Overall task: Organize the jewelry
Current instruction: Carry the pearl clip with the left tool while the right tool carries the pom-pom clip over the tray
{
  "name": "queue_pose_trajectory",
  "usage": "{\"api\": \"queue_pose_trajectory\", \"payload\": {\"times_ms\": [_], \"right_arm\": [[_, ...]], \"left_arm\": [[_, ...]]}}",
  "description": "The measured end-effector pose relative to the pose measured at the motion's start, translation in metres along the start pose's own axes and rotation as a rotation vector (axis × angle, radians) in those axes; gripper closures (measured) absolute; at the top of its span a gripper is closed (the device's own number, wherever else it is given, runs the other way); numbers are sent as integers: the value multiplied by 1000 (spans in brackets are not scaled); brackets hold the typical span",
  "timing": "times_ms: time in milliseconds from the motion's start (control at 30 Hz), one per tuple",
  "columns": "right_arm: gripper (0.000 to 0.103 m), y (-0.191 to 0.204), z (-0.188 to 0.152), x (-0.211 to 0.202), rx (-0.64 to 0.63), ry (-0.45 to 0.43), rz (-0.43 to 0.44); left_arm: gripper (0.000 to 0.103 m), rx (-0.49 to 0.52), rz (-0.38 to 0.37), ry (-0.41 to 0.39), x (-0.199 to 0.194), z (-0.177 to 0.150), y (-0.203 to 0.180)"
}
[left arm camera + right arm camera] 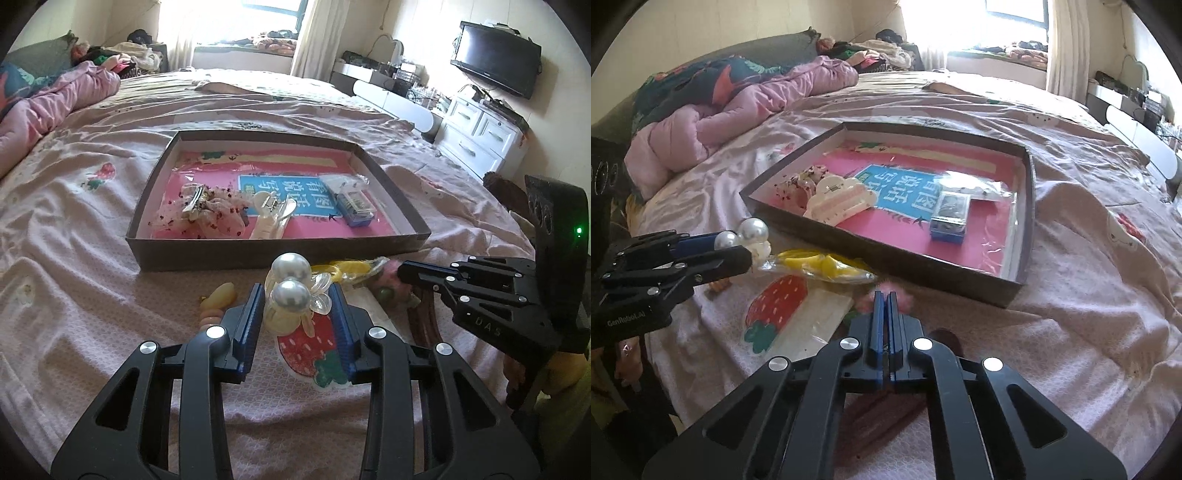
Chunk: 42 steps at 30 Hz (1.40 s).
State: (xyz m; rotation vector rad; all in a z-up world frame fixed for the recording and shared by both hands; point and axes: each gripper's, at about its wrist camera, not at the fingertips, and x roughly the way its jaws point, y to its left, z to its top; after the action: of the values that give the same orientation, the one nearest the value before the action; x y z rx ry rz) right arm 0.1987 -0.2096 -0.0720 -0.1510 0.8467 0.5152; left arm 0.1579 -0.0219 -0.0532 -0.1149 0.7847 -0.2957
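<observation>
A pearl hair clip (pixel 291 291) is being gripped by the left gripper (pixel 297 301); the box (pixel 258 254) is lying ahead. The right gripper (pixel 885 301) is being held clenched, a yellow packet (pixel 820 267) lying ahead-left.

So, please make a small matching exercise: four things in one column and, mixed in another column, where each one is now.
Things:
1. pearl hair clip
2. white claw clip
3. yellow item in plastic
4. small blue case

Places:
A. on the bed, in front of the box
B. between the left gripper's fingers
C. in the box, right part
D. in the box, near the front wall

Pairs: 1-B, 2-D, 3-A, 4-C
</observation>
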Motion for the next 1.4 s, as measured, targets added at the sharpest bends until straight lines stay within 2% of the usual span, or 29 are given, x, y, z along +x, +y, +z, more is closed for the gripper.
{"api": "queue_pose_trajectory", "payload": {"times_ms": [633, 1133, 1400], "right_arm": [[102, -15, 13, -55, 37, -167, -33], [102, -38, 38, -90, 73, -307, -115], [102, -46, 59, -92, 71, -340, -131]], "left_arm": [[76, -9, -28, -56, -16, 15, -7], [76, 69, -48, -130, -12, 69, -40], [76, 83, -37, -124, 10, 87, -42]]}}
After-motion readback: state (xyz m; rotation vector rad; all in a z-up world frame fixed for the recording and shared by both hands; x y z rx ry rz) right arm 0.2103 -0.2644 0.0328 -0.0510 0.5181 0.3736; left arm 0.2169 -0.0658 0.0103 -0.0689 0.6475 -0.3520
